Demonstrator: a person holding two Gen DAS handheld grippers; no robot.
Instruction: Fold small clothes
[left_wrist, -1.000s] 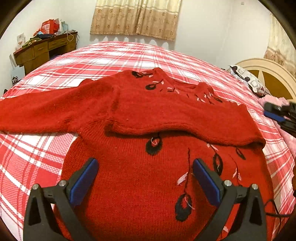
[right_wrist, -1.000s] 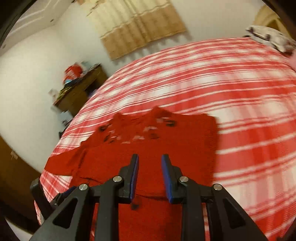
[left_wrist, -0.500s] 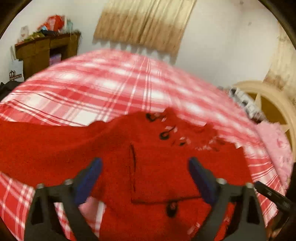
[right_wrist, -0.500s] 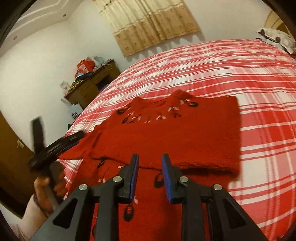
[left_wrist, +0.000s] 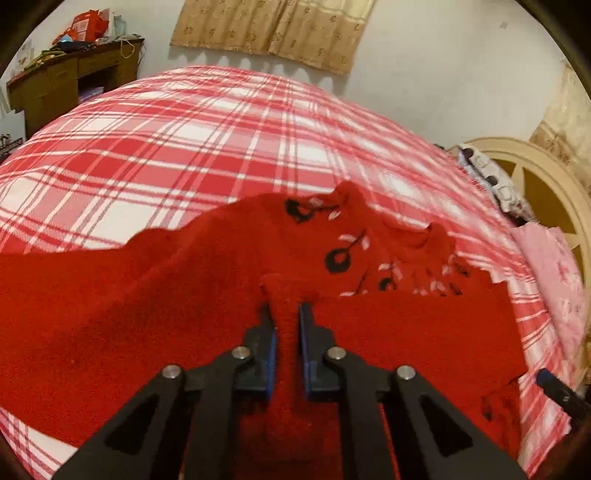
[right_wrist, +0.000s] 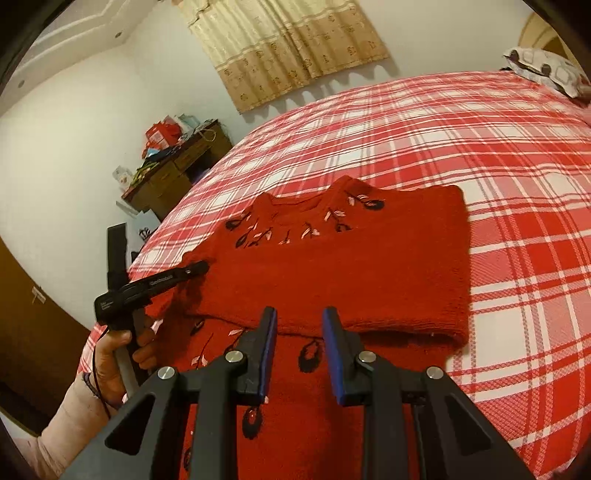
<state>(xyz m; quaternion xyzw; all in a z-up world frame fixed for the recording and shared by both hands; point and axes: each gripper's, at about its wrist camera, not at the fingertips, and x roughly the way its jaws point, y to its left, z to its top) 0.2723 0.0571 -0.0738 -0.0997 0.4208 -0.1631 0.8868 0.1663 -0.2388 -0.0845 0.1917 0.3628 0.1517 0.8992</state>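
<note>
The left gripper (left_wrist: 287, 314) has just closed and pinches a ridge of the red sweater (right_wrist: 369, 266), likely the folded sleeve's cuff, ready to reposition it. The right gripper (right_wrist: 299, 325) hovers narrow and empty above the sleeve's near edge. The sweater lies on the plaid bed (right_wrist: 480, 147); beyond it stands a cluttered desk (right_wrist: 173, 173), obstructing nothing.

Home bedroom: plaid bed (right_wrist: 443, 122), curtain (right_wrist: 280, 48), desk (right_wrist: 173, 173).
</note>
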